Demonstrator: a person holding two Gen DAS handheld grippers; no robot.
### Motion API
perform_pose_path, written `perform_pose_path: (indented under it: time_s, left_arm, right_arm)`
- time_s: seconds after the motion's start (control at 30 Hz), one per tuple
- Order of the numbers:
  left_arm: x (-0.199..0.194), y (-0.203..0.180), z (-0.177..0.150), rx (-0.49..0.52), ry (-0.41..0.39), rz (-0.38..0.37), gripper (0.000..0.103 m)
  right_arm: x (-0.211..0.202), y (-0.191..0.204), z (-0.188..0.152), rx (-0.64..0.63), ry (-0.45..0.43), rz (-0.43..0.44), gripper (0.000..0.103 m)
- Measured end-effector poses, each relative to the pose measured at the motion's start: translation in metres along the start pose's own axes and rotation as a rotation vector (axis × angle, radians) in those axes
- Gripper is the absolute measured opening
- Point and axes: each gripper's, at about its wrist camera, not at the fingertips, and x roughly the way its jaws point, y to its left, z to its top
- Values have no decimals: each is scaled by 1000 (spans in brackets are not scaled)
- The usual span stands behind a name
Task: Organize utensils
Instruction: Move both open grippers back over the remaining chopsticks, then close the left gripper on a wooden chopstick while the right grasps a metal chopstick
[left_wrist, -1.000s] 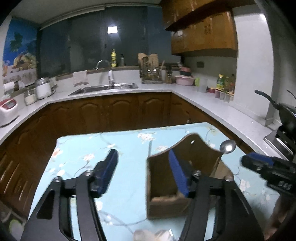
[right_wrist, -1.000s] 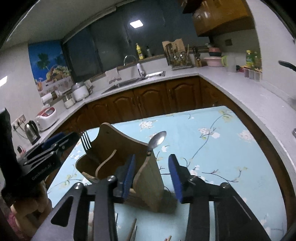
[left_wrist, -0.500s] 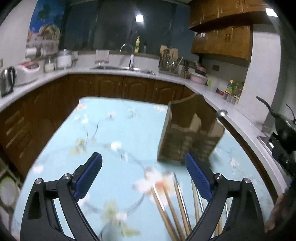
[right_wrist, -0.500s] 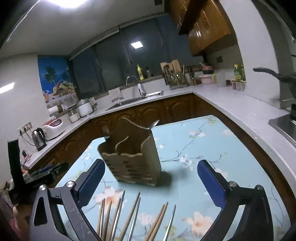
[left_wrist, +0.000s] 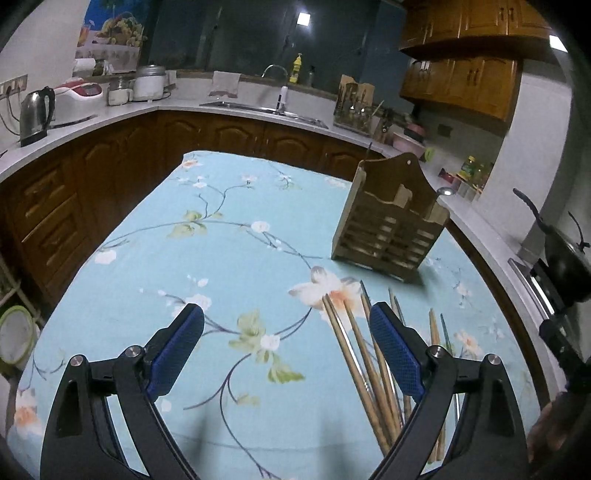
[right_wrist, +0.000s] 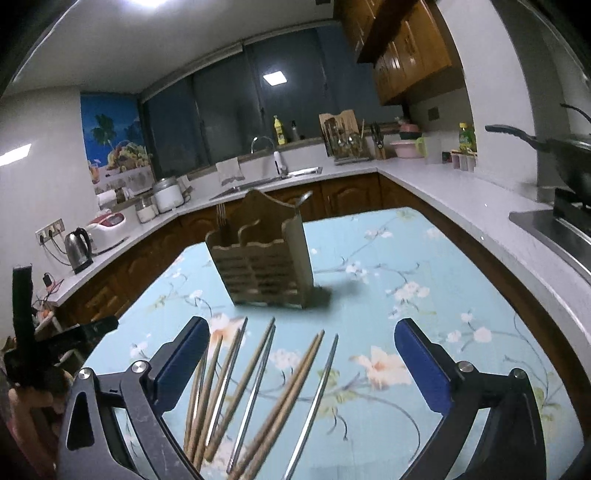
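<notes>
Both grippers, left gripper (left_wrist: 286, 341) and right gripper (right_wrist: 301, 356), have just spread their jaws wide, empty. Chopsticks (right_wrist: 255, 384) lie loose on the near tabletop (left_wrist: 229, 258), ready for the wooden holder (right_wrist: 262, 258) standing farther off.

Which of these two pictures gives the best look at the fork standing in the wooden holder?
The right wrist view. There the fork shows its tines above the left compartment of the holder. In the left wrist view only a thin dark tip pokes up behind the holder's back corner, too small to identify.
</notes>
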Motion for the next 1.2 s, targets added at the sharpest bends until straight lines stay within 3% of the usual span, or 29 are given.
perform_pose_path:
  time_s: [0.73,0.8,0.97,1.07,1.2]
  left_arm:
    - [48,-23,-10,18,182,-19,93]
    - [54,-26,-8,27,198,-17,90]
    - [69,-32,-5,33,228,-25,82]
    - [81,-37,-3,38,248,-36,73]
    - [101,-43,-2,46,281,-42,60]
  right_arm:
    - [30,-9,-20,64,136,15,100]
    - [39,-9,-18,74,160,29,97]
    - [62,-1,-19,77,230,60,65]
    - [80,8,-20,78,278,98,51]
    - [107,20,-23,51,347,115,44]
